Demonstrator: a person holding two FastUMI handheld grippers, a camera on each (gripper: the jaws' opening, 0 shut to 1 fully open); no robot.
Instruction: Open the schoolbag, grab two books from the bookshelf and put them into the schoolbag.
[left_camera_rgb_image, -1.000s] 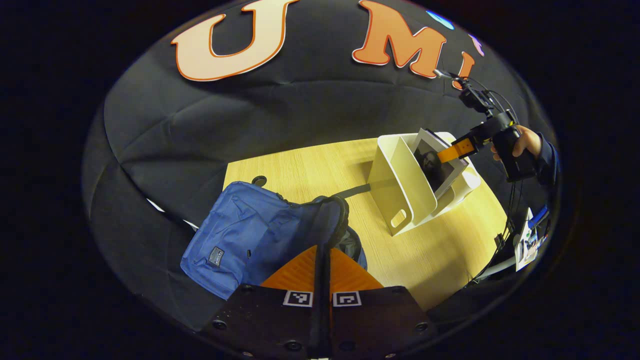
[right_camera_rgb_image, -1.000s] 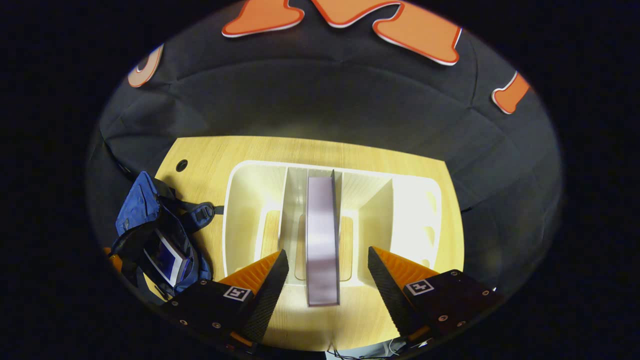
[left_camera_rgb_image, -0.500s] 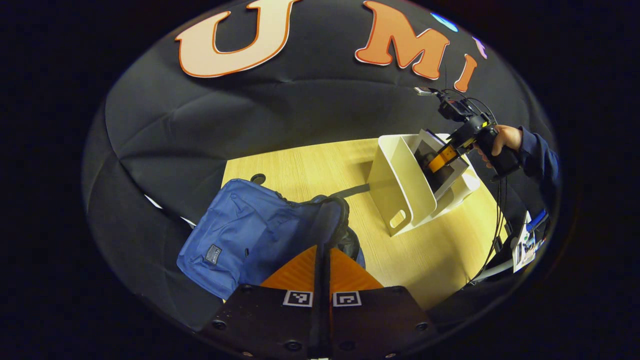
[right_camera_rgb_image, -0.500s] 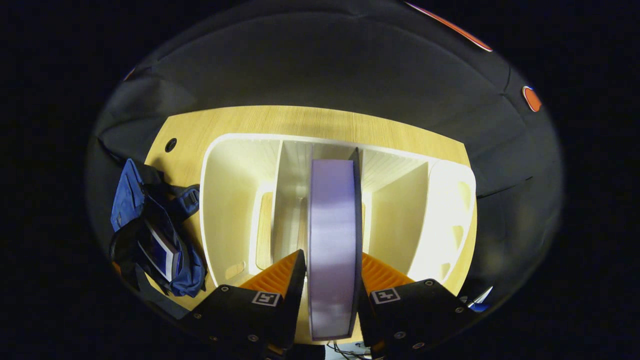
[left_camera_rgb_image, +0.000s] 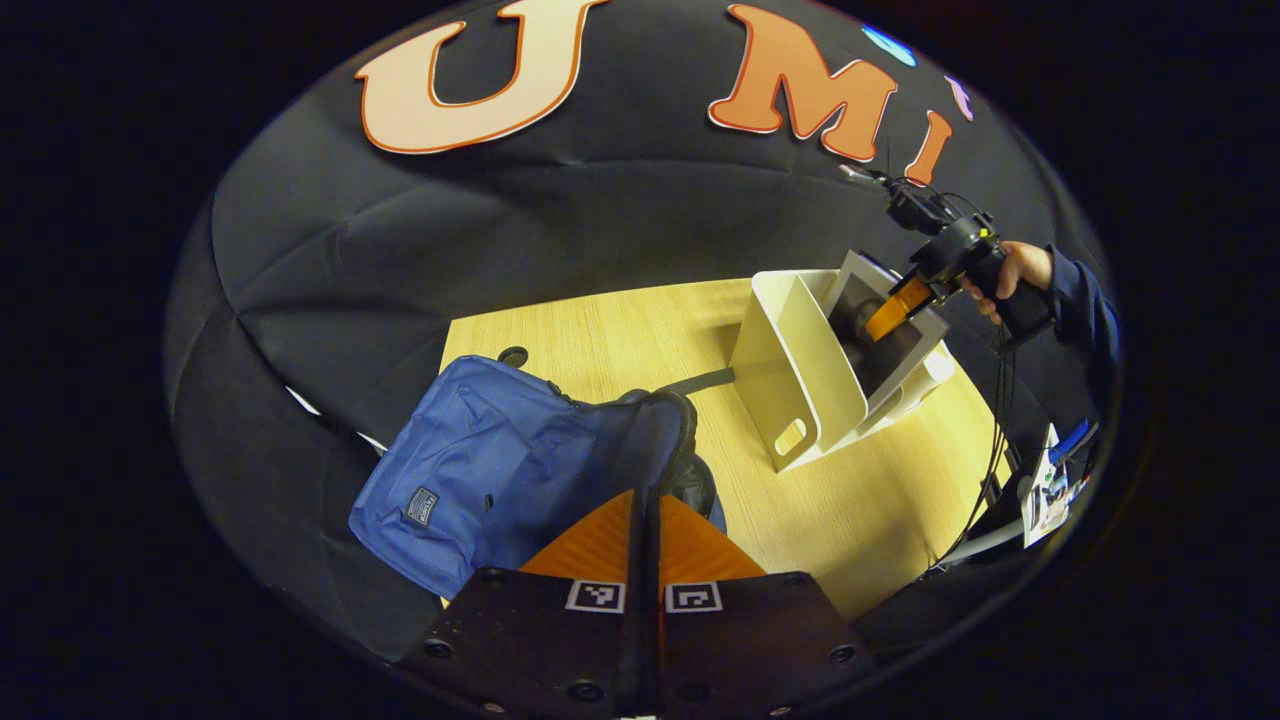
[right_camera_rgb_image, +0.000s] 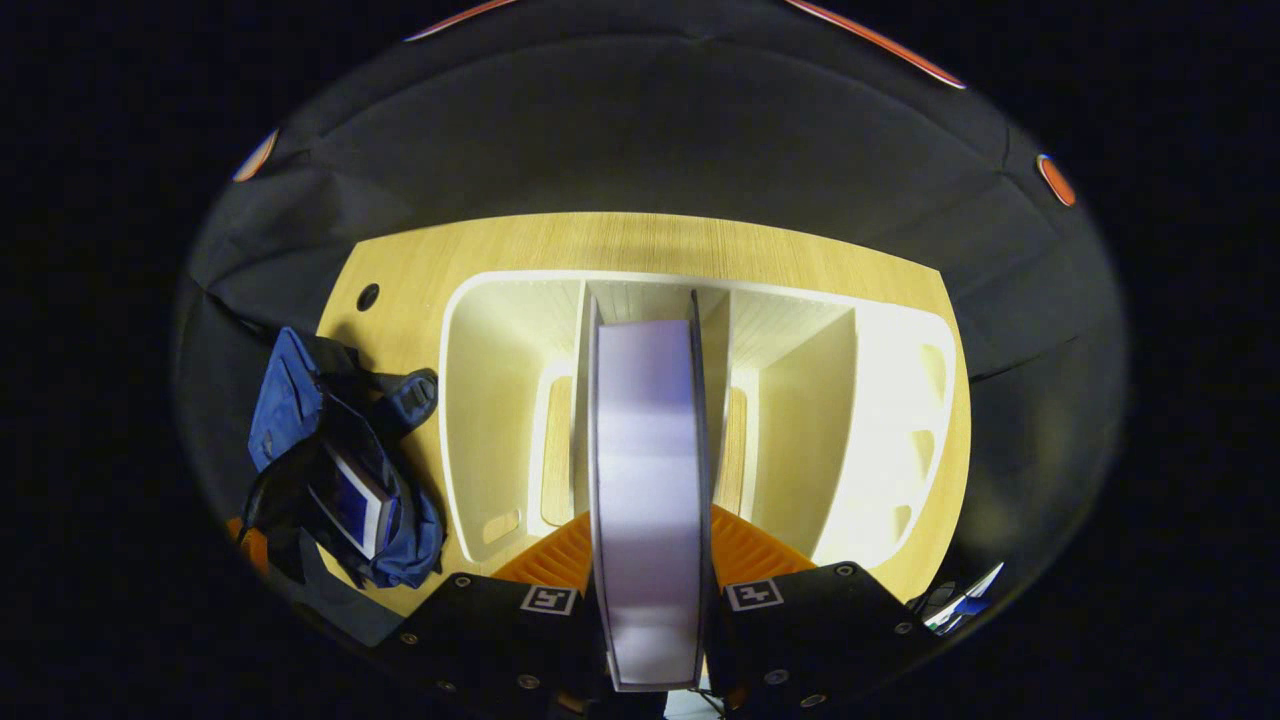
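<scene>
Schoolbag (left_camera_rgb_image: 520, 480) is lying open on the table (left_camera_rgb_image: 870, 510) at about 9 o'clock from the bookshelf (right_camera_rgb_image: 480, 400), mouth facing up so a book can drop straight in. One book (right_camera_rgb_image: 355, 500) is already sitting inside it, seen in the right gripper view at 8 o'clock.

Left gripper (left_camera_rgb_image: 645, 530) is pinching the bag's rim, fingers closed right down with dark fabric between them, likely to keep the mouth held open for the next drop.

Right gripper (right_camera_rgb_image: 650, 545) is clamping the second book (right_camera_rgb_image: 648, 470) with both fingers on its covers. That book is standing upright in the middle slot, fore-edge toward the camera; gripping across the covers should let it slide out clear of the dividers. In the left gripper view the right gripper (left_camera_rgb_image: 890, 310) is sitting at 2 o'clock, a hand (left_camera_rgb_image: 1010, 275) behind it.

Judgement: second book gripped, lift-out and carry to the bag not yet done.
</scene>
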